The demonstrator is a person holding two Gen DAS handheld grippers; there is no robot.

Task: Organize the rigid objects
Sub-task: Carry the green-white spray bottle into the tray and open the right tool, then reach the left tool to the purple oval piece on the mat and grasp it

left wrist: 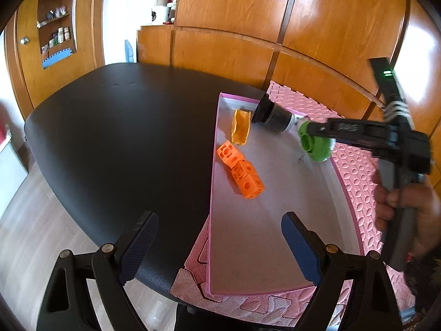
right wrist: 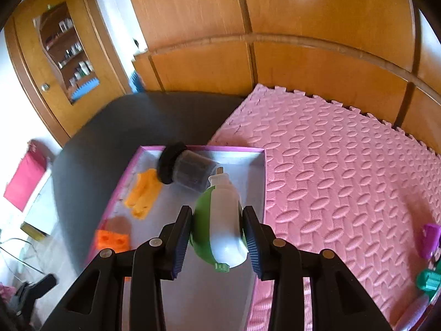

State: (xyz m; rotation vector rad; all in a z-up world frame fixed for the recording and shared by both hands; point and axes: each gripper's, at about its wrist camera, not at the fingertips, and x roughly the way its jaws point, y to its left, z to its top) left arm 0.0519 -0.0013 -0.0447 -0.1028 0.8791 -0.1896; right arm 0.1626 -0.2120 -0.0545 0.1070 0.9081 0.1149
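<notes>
A shallow pink-rimmed box [left wrist: 213, 165] lies on a pink foam mat. Inside it are an orange cube chain [left wrist: 241, 169], an orange open block [left wrist: 240, 127] and a black cylinder [left wrist: 273, 114]. My right gripper [right wrist: 217, 233] is shut on a green and white wheel-like piece [right wrist: 220, 226] and holds it above the box, beside the black cylinder [right wrist: 187, 171]. The left wrist view shows that gripper [left wrist: 317, 138] reaching in from the right with the green piece [left wrist: 315, 144]. My left gripper [left wrist: 220, 248] stands open over the box's near corner, nothing between its fingers.
The pink foam mat [right wrist: 344, 179] spreads to the right, with purple [right wrist: 430, 238] and green [right wrist: 428, 278] toys at its right edge. A black tabletop [left wrist: 124, 138] lies left of the box. Wooden cabinets [left wrist: 234, 27] stand behind. A hand [left wrist: 391, 204] holds the right gripper's handle.
</notes>
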